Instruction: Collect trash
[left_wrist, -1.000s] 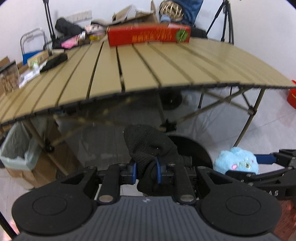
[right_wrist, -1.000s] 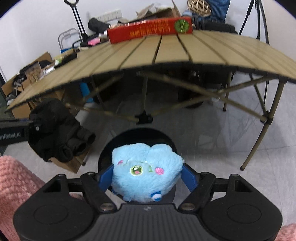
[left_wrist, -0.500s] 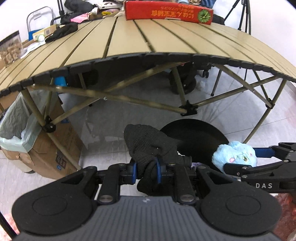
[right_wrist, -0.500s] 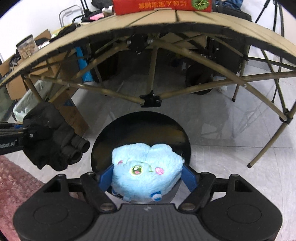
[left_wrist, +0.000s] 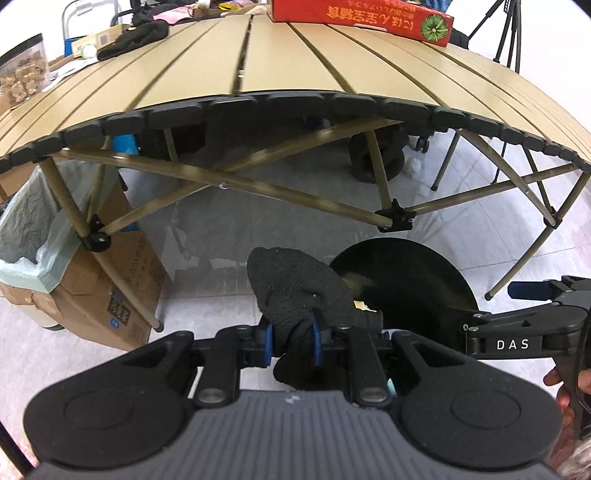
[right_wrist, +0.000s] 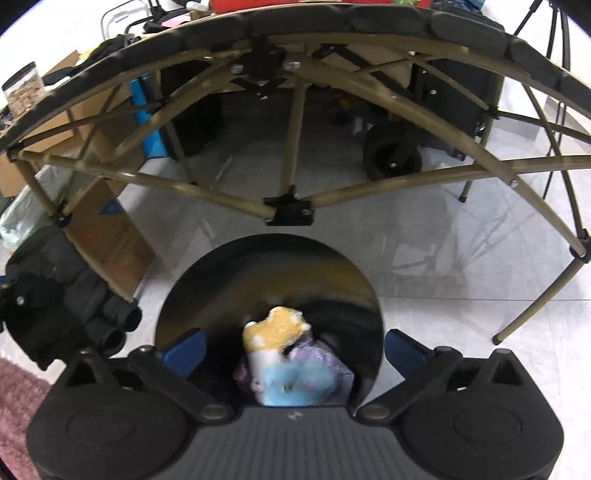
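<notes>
- Below, the left gripper (left_wrist: 291, 341) has its blue fingers (left_wrist: 316, 341) pinched onto a black knit glove (left_wrist: 295, 284); the glove bulges up ahead of the fingertips and droops a little beneath them
- Just right of those fingers sits the round black bin (left_wrist: 417, 280), open-topped, on the pale floor under the edge of the slatted folding table (left_wrist: 295, 62)
- From the right wrist view, the right gripper (right_wrist: 291, 347) has its jaws spread wide, having just been opening; its blue fingers (right_wrist: 184, 349) stand well apart with nothing pressed between them
- Between and below those fingers the blue plush toy (right_wrist: 295, 384) lies inside the bin (right_wrist: 266, 280), blurred, so whether it has settled I cannot tell; it appears to rest against a yellow and white item (right_wrist: 275, 328) and something purple beside it
- Left of the right fingers, the glove (right_wrist: 59, 291) hangs outside the bin rim
- Far ahead of the left fingers a red box (left_wrist: 362, 16) lies on the table; to their left stands a cardboard box (left_wrist: 110, 291) lined with a pale bag
</notes>
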